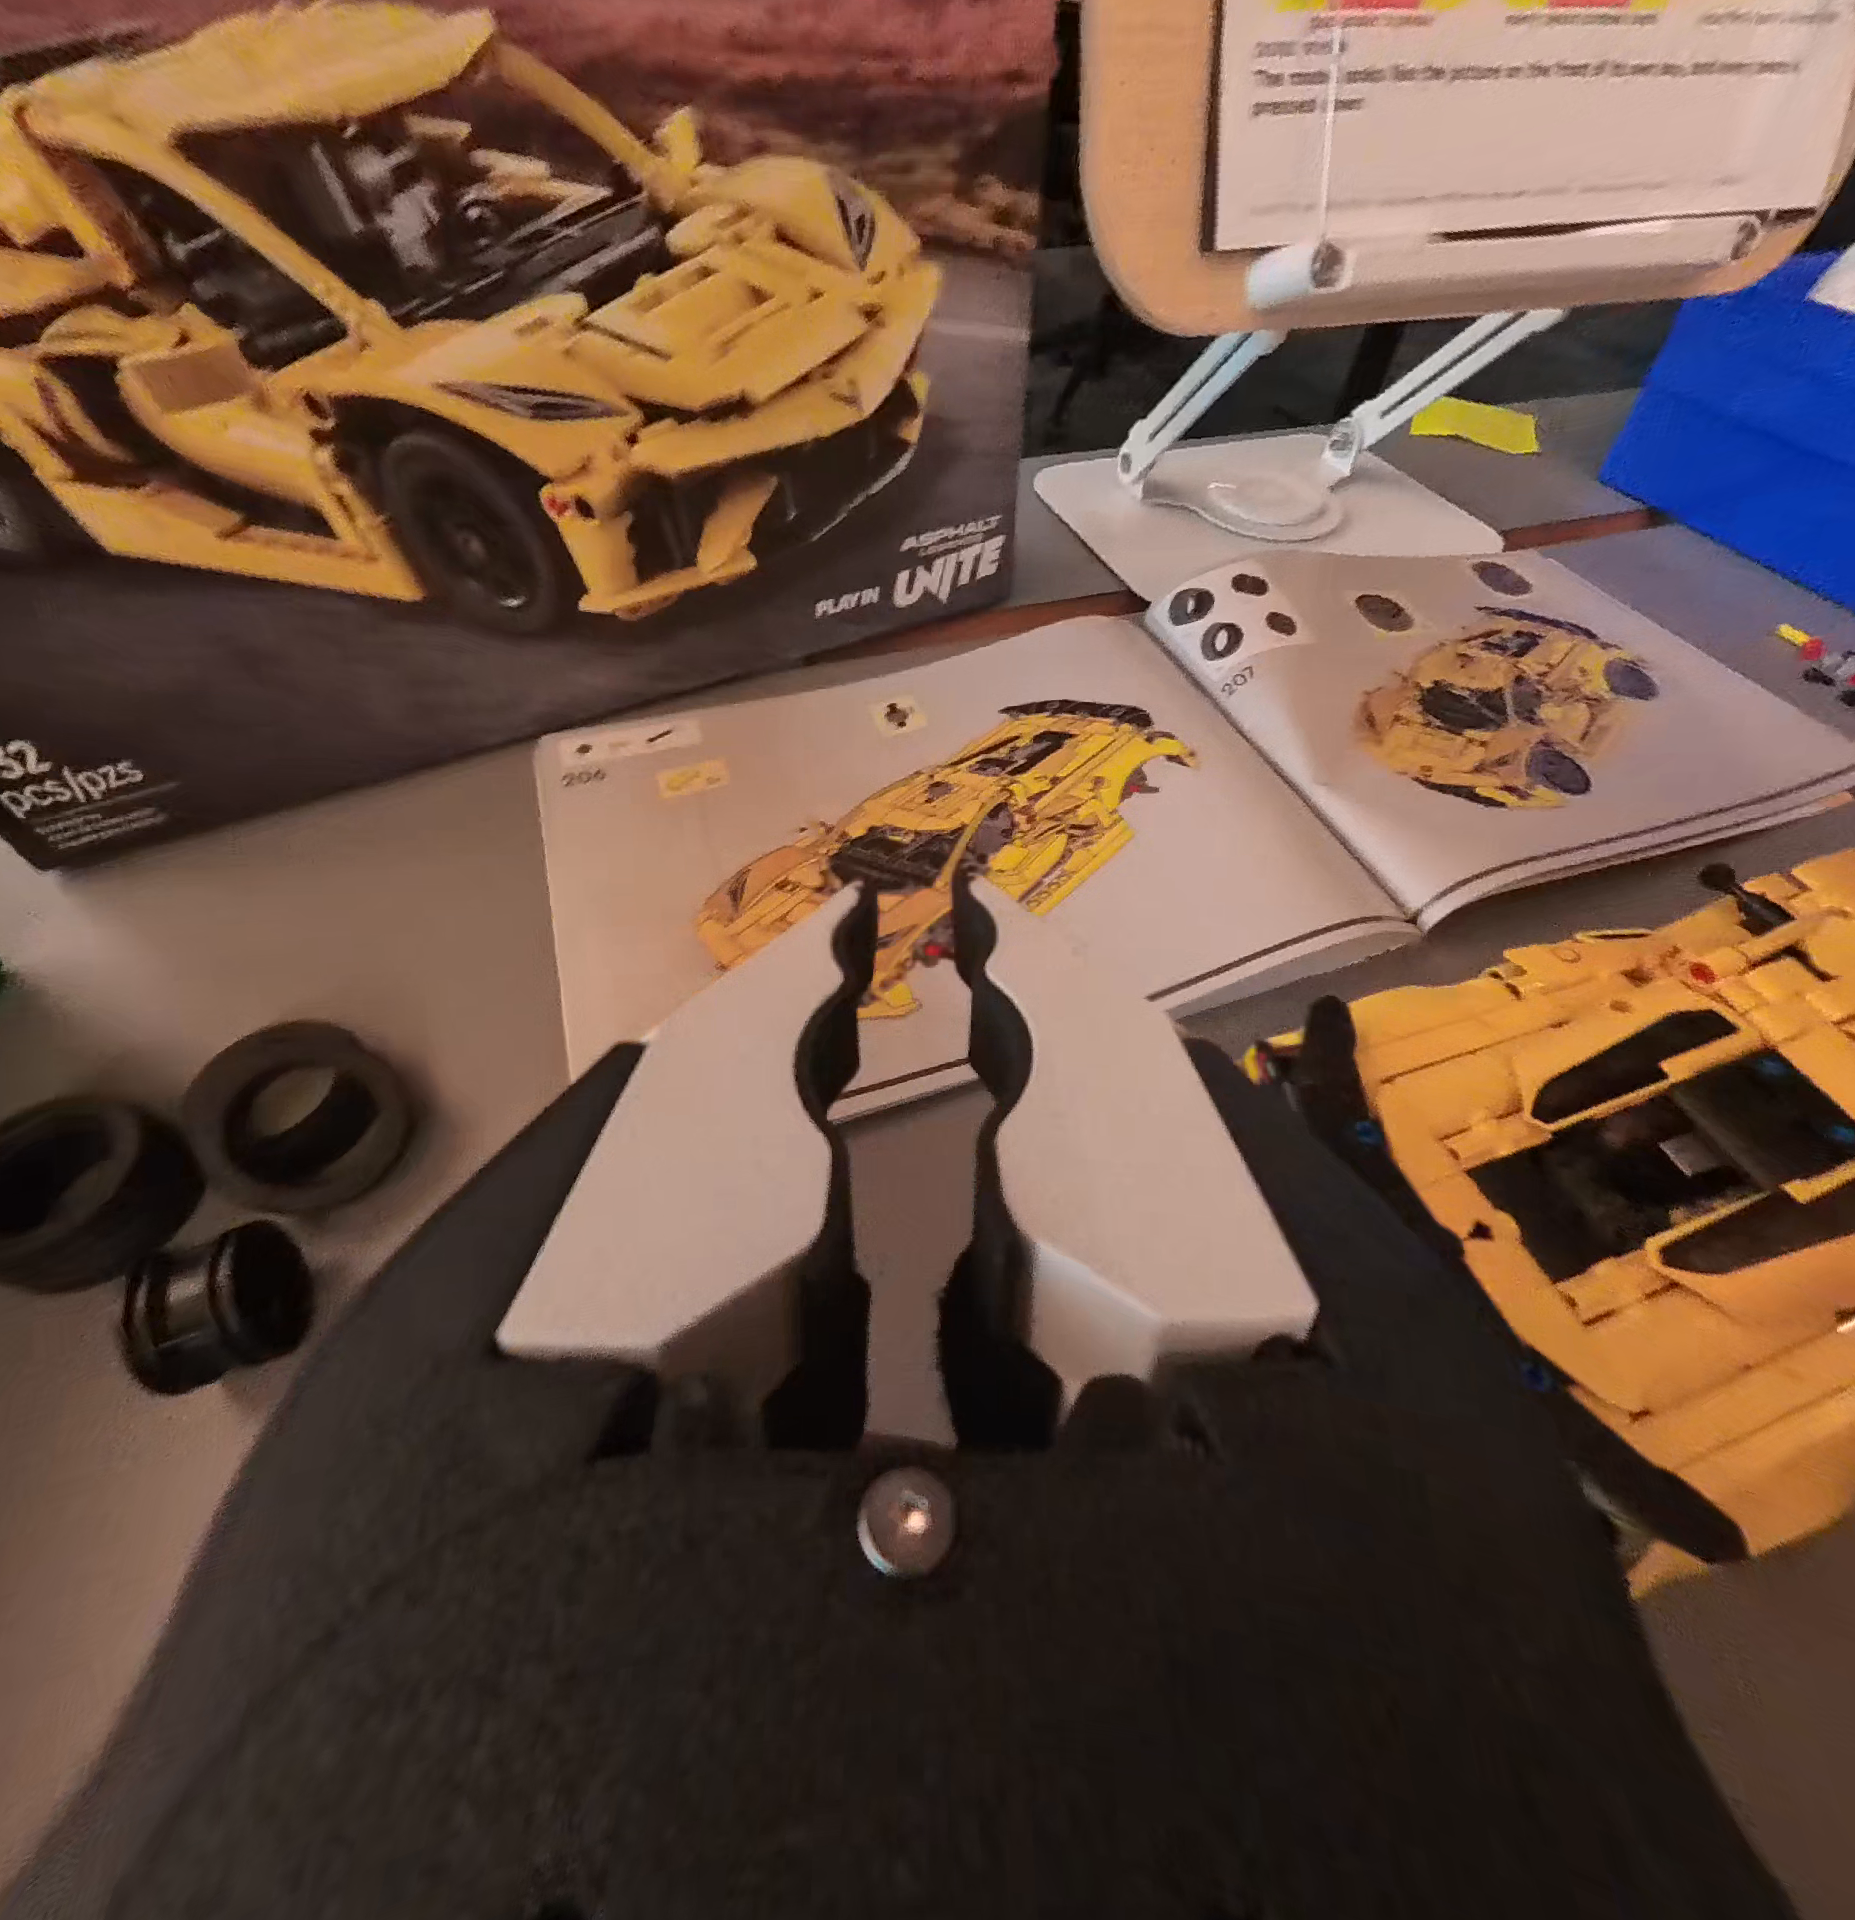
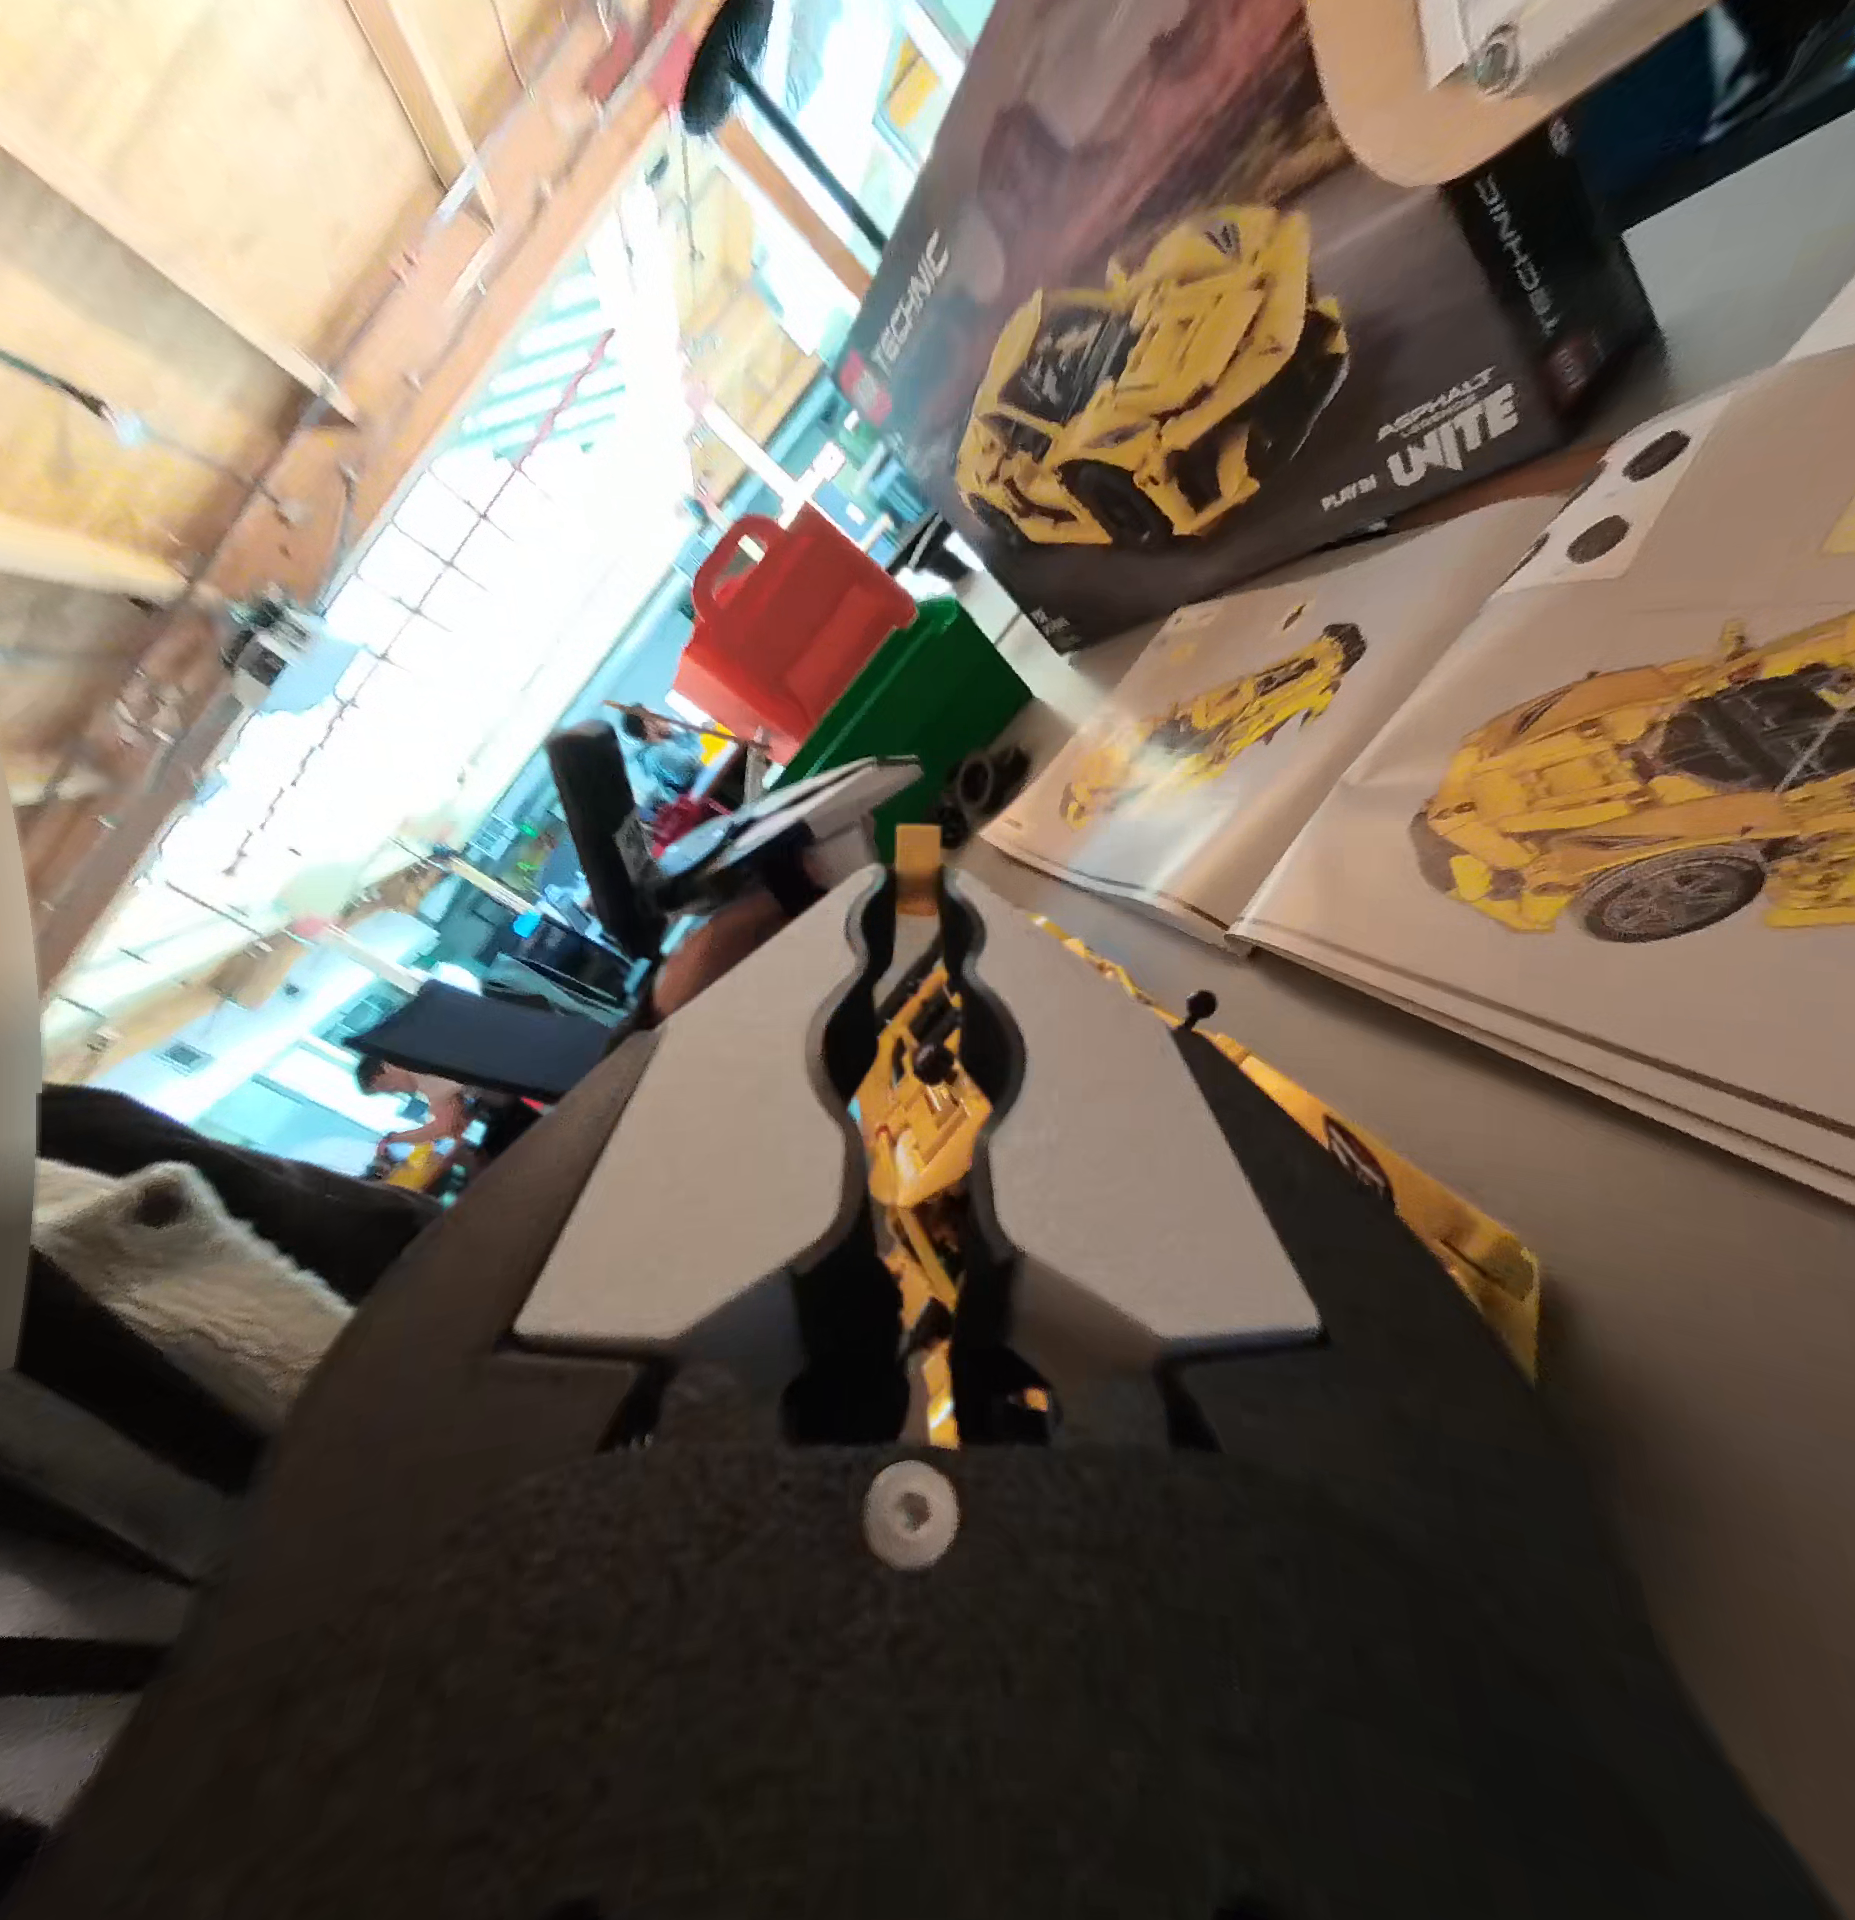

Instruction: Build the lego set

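Grey table (image 1: pixel 383 935) carries open manual (image 1: pixel 1006 831), set box (image 1: pixel 487 416), loose tyres (image 1: pixel 299 1112). Left gripper (image 1: pixel 907 904) slightly spread, empty. Right gripper (image 2: pixel 918 883) pinches yellow car (image 2: pixel 918 1132), seemingly its panel. Blurred workshop behind.

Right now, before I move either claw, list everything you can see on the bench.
car model: one, yellow, partly built, right of the left claw
tyres: two, black, bench left
wheel rim: one, black, beside the tyres
instruction booklet: one, open, bench centre
set box: one, dark, behind the booklet
document stand: one, white, behind the booklet
small parts: several, mixed colours, far right
left claw: narrow gap, empty
right claw: shut on a yellow piece
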Available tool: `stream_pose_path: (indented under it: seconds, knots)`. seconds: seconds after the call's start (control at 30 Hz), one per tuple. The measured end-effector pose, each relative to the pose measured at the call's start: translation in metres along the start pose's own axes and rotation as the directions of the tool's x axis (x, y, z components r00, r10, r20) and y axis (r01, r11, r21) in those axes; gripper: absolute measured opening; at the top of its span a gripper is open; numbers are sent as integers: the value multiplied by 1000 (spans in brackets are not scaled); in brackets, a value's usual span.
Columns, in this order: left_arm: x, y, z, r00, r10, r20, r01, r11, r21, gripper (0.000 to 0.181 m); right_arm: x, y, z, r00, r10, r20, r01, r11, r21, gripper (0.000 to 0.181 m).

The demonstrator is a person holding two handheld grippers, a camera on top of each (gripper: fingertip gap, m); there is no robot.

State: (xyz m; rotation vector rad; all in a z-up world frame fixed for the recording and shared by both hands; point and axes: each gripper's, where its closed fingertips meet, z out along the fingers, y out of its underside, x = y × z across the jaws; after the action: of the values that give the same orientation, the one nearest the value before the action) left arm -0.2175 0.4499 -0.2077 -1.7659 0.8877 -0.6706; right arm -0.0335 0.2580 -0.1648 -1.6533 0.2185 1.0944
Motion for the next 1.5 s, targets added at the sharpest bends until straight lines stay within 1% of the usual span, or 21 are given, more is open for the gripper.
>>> stream_pose_path:
  seconds: [0.13,0.23,0.3,0.4,0.6,1.07,1.5]
  knots:
    - [-10,8,2,997,53,51,-50,998,-47,14,7,-3,-4,988,142,65,-144,989,27,7]
    - [-6,7,2,995,85,51,-83,996,-37,13,8,-4,-5,979,180,91,-184,983,29,7]
    - [-3,10,3,994,97,42,-96,994,-45,13,10,-4,-6,980,179,83,-182,983,29,7]
    - [2,14,6,997,79,6,-78,995,-61,14,10,-4,-6,980,179,82,-182,983,27,7]
    - [7,20,10,996,85,-14,-86,992,-88,14,11,-1,-4,975,202,92,-204,979,17,7]
    - [13,11,5,994,105,-28,-106,993,-50,14,6,4,2,973,207,97,-207,978,-15,7]
    - [21,10,4,991,119,-55,-122,992,-45,14,6,6,4,973,210,93,-209,978,-23,7]
